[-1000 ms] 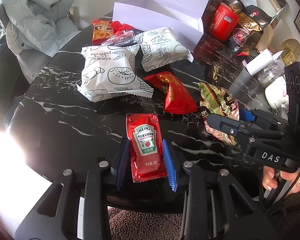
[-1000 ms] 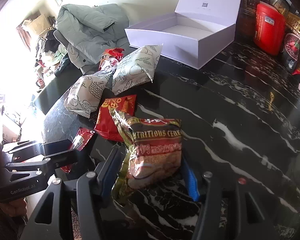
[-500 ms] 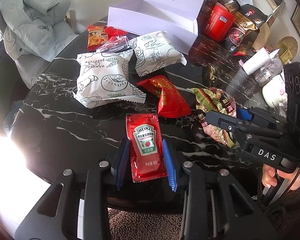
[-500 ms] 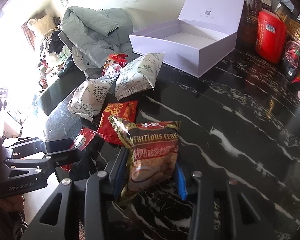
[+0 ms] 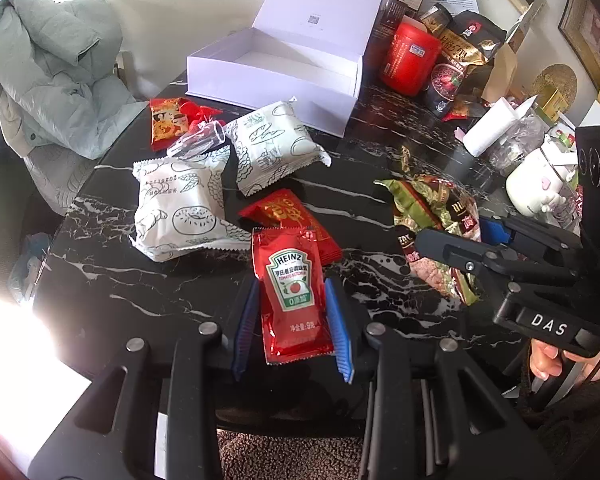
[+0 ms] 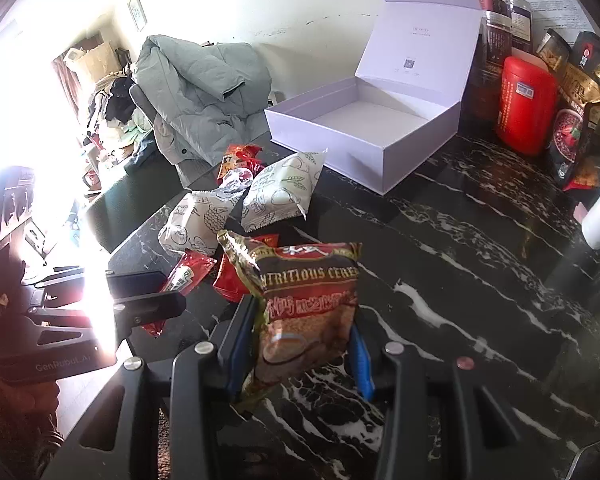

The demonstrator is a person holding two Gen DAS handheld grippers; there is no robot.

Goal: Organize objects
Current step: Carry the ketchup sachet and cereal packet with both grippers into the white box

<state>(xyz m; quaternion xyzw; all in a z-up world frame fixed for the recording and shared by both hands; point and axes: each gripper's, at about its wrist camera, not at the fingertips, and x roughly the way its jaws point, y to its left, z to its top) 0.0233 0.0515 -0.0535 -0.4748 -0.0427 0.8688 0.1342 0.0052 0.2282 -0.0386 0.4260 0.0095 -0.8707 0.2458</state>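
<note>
My left gripper point(image 5: 291, 285) is shut on a red Heinz ketchup sachet point(image 5: 292, 300), held just above the black marble table point(image 5: 148, 280). The right wrist view shows the left gripper point(image 6: 148, 292) at the left with the ketchup sachet point(image 6: 184, 274). My right gripper point(image 6: 302, 316) is shut on a cereal packet point(image 6: 308, 292), lifted off the table and crumpled at its top left. From the left wrist view, the right gripper point(image 5: 460, 248) grips the cereal packet point(image 5: 436, 216) on the right. An open, empty white box point(image 5: 268, 88) point(image 6: 332, 152) stands at the back.
Two white bread packets point(image 5: 180, 208) point(image 5: 276, 152), a red packet point(image 5: 288, 212), an orange snack bag point(image 5: 168, 120) and a clear wrapper point(image 5: 198, 142) lie mid-table. A red canister point(image 5: 412, 60), jars, bags, a paper roll point(image 5: 492, 124) and a white mug point(image 5: 536, 188) crowd the right. A grey jacket point(image 5: 52, 72) drapes a chair.
Both grippers have risen with their packets. The right jaws narrowed onto the cereal packet and lifted it off the table. The box's inside now shows in both views.
</note>
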